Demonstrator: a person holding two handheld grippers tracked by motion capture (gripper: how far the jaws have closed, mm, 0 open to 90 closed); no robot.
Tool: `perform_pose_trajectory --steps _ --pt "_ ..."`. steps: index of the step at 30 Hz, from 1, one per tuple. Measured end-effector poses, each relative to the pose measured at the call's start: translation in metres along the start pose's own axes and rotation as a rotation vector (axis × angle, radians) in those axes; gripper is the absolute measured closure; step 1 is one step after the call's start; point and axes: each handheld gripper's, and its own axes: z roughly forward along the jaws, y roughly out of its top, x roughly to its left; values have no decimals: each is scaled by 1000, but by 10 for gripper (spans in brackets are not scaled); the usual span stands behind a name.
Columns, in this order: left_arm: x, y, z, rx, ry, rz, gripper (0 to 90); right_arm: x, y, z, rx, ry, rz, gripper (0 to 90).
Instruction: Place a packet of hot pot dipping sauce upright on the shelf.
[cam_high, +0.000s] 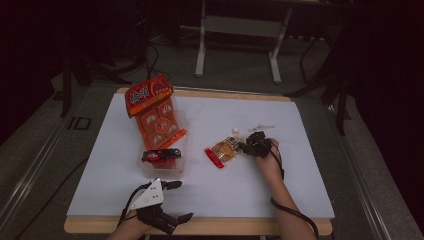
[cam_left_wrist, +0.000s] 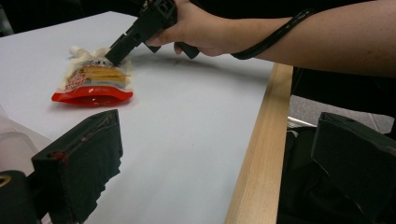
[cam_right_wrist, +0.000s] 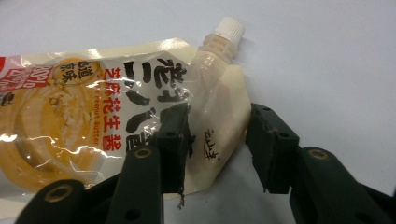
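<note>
i see the desk (cam_high: 300, 165) under a white sheet. near its far left corner a big orange snack bag (cam_high: 152, 112) leans out of a clear bin (cam_high: 182, 150). the peanut butter pouch (cam_high: 225, 149) lies flat mid-desk, a little toward the right edge, spout away from me. my right tool (cam_right_wrist: 217, 140) straddles its spout corner, one jaw on the pouch face, not clamped. my left tool (cam_left_wrist: 210, 168) hangs wide apart by the near edge.
</note>
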Motion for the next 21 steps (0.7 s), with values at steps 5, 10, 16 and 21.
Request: perform_pose_trajectory --steps 5,10,16,21 --pt "1 0 0 -2 -3 -1 24 5 -1 0 -11 21 -30 780" --pt "2 -1 0 -15 5 -11 23 6 4 1 21 40 7 872" --pt "2 0 -2 -53 7 -10 23 14 7 -3 37 0 -10 894" --pt "2 1 -2 -74 -6 -6 25 14 11 -15 -8 19 -2 896"
